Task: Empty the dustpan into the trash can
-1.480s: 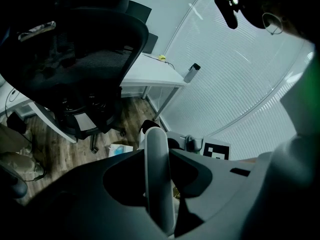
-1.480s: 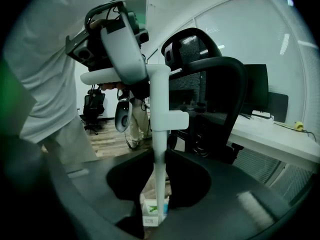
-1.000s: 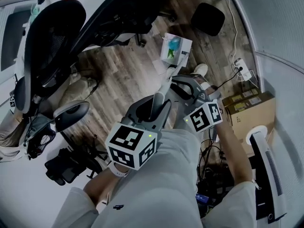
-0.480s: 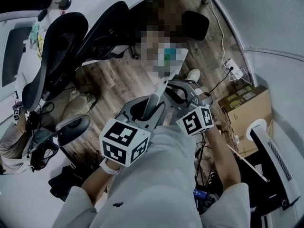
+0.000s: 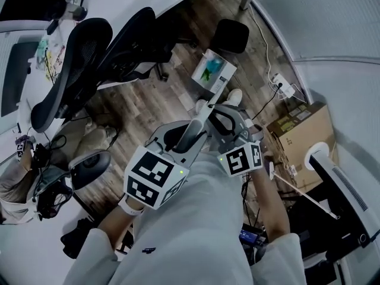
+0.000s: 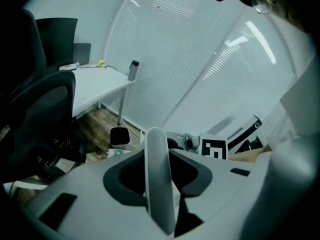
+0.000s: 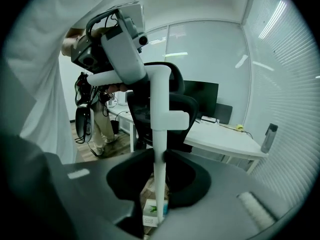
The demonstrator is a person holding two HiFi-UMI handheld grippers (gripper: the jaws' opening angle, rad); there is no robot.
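Both grippers hold one long white dustpan handle (image 5: 199,116) close in front of my body. My left gripper (image 5: 185,136) is shut on its upper part, and the handle (image 6: 159,179) runs straight between its jaws. My right gripper (image 5: 221,115) is shut on the handle (image 7: 159,149) lower down. The white dustpan (image 5: 212,70), with green and blue scraps in it, hangs at the handle's far end above the wood floor. It also shows below the right jaws as the dustpan (image 7: 154,211). The black trash can (image 5: 230,35) stands just beyond it and appears small as the trash can (image 6: 119,135).
Two black office chairs (image 5: 89,58) crowd the left, beside a white desk (image 6: 95,86). A cardboard box (image 5: 300,132) and a power strip (image 5: 279,86) with cables lie on the right. A person (image 7: 102,119) stands by the desk.
Both grippers have risen with the handle, lifting the dustpan off the floor. The left gripper has rolled. The trash can now sits nearer the dustpan in the head view.
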